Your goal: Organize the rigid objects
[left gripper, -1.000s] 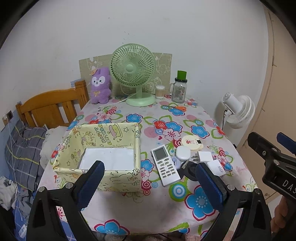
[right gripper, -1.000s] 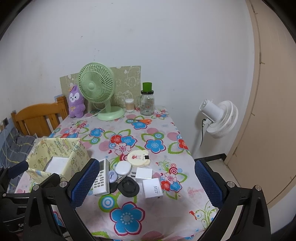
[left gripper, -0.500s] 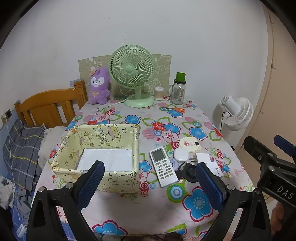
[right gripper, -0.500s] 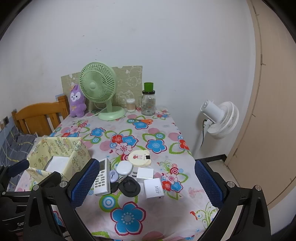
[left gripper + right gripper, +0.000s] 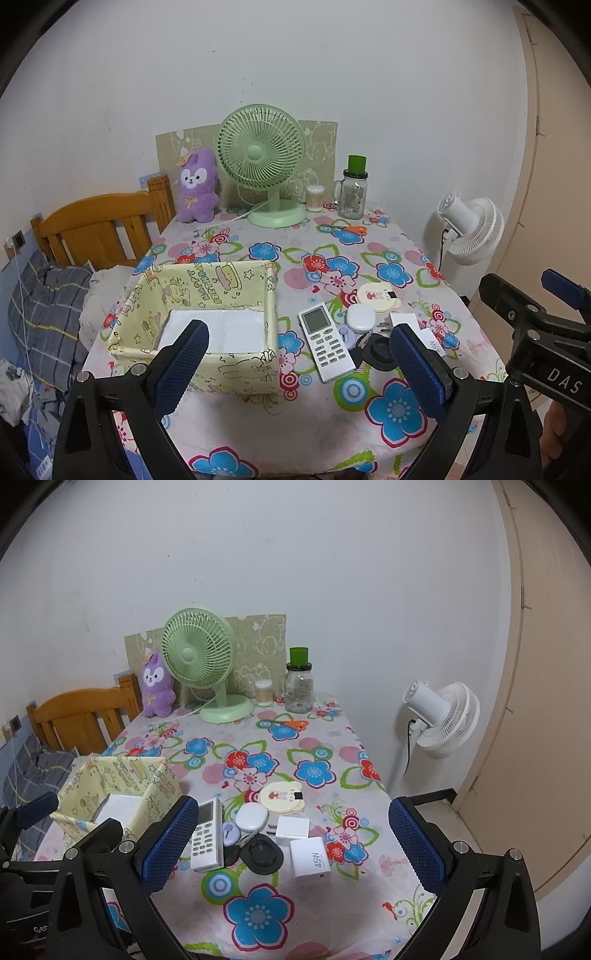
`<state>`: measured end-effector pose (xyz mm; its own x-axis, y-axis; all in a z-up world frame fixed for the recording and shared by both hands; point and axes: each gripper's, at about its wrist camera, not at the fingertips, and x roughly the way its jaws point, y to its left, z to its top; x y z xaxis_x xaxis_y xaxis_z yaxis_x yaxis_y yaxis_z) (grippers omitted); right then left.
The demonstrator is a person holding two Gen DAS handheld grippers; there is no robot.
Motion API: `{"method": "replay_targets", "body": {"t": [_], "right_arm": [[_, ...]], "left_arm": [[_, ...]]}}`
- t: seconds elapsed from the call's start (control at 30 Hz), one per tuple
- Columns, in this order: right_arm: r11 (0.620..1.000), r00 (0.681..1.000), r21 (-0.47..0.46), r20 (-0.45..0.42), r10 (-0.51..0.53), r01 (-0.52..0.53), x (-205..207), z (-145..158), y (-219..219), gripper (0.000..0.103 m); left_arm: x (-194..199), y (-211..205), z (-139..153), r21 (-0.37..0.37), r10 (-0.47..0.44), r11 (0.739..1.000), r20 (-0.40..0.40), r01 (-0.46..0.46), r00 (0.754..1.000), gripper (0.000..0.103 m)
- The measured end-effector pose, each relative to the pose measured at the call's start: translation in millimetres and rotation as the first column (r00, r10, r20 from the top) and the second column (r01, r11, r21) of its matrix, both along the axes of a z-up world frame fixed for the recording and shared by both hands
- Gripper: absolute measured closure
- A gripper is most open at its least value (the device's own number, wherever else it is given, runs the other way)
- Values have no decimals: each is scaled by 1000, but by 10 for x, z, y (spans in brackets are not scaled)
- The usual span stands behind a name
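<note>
A yellow fabric box (image 5: 207, 295) stands open on the flowered table, with a white floor (image 5: 225, 328); it also shows in the right wrist view (image 5: 122, 779). To its right lie a white remote (image 5: 325, 341) (image 5: 207, 836), a white oval case (image 5: 362, 319) (image 5: 252, 818), a round bear-shaped item (image 5: 376, 295) (image 5: 282, 795), a black round object (image 5: 380, 352) (image 5: 262, 853), a small white plug (image 5: 291, 827) and a white 45W charger (image 5: 310, 858). My left gripper (image 5: 299, 365) is open and empty above the table's near edge. My right gripper (image 5: 295, 843) is open and empty, also held back from the objects.
At the table's back stand a green desk fan (image 5: 262, 162), a purple plush toy (image 5: 195, 192), a glass jar with a green lid (image 5: 354, 192) and a cotton-swab tub (image 5: 315, 197). A wooden headboard (image 5: 99, 229) is left; a white floor fan (image 5: 439, 720) is right.
Both grippers have drawn back and up a little from the table, so the objects look smaller and farther. Nothing on the table has moved.
</note>
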<state>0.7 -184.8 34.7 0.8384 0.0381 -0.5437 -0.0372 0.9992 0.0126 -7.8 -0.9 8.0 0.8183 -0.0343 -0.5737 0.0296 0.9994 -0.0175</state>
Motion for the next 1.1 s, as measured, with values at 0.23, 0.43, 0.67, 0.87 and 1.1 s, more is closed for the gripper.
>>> {"method": "replay_targets", "body": {"t": [0.23,0.43,0.67,0.87,1.1], "right_arm": [[1000,1000,2,13,8,-8,-26,-1,10,0],[1000,1000,8,15,19,-19,-38,1,11,0],[1000,1000,9,10,20,-20,-33,-5,16,0],[1000,1000,12,18,21,-22,-40,-5,20,0],[1000,1000,16,17,24,-25,-33,-30,23,0]], "left_arm": [[-12,20,7,4,10,1000,10,-10,1000,3],[-44,8,14,13,19,1000,24,-19,1000,3],[-49,-8,18,19,24,1000,27,-24,999,3],[-60,-4,18,20,28,999,43,-29,999,3],[-59,5,-7,17,31,999,35,-32,999,3]]}}
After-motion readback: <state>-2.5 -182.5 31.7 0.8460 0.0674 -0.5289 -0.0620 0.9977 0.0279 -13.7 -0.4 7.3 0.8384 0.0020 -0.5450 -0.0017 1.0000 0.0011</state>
